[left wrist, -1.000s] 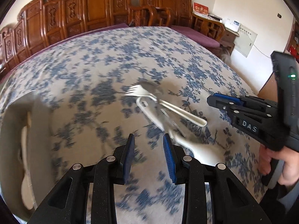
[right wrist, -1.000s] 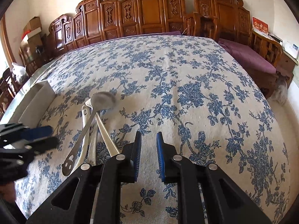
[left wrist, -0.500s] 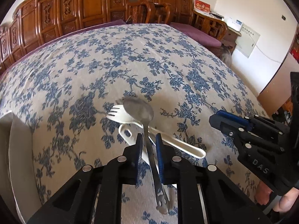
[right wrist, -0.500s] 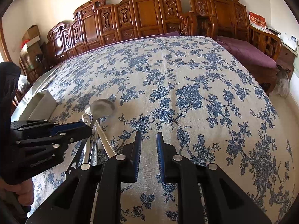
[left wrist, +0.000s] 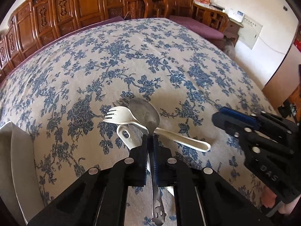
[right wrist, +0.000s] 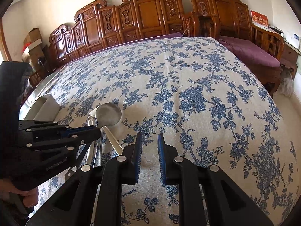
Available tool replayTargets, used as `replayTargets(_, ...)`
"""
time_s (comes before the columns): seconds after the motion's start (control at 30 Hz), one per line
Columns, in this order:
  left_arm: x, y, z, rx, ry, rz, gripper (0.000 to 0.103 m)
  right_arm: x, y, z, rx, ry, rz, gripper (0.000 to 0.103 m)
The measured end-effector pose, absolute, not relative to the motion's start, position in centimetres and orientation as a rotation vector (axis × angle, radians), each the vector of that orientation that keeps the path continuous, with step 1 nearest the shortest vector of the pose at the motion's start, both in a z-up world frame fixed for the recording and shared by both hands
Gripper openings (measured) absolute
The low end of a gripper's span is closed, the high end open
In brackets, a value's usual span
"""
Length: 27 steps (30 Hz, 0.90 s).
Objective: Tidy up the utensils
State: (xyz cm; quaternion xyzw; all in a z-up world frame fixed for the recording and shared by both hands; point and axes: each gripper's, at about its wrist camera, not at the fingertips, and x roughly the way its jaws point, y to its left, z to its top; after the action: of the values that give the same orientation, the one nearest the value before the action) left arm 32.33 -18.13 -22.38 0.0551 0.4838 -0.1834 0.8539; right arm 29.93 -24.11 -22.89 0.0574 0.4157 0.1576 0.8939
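Note:
A metal spoon lies across a white plastic fork and a white utensil with a slotted handle on the floral tablecloth. My left gripper is shut on the spoon's thin handle, just behind the bowl; the handle's end sticks out under the gripper. In the right wrist view the same spoon shows beside the left gripper. My right gripper hovers over bare cloth to the right of the utensils, its jaws narrowly open with nothing between them. It also appears in the left wrist view.
A white container stands at the table's left edge, seen again in the right wrist view. Carved wooden chairs line the far side. A bench with a purple cushion is at the right. A hand holds the left gripper.
My left gripper swung over the utensil pile and its jaws closed onto the metal spoon's handle. The right gripper stayed where it was, with the same narrow gap.

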Motion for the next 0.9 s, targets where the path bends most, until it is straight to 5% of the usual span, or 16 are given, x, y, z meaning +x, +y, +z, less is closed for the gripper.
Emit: replayTargets(0.9,27.6,-11.2,-17.5,0.0,0.916,-0.39,0.004,32.7,-17.3,-24.0,-0.049,0.942,0.526,0.028)
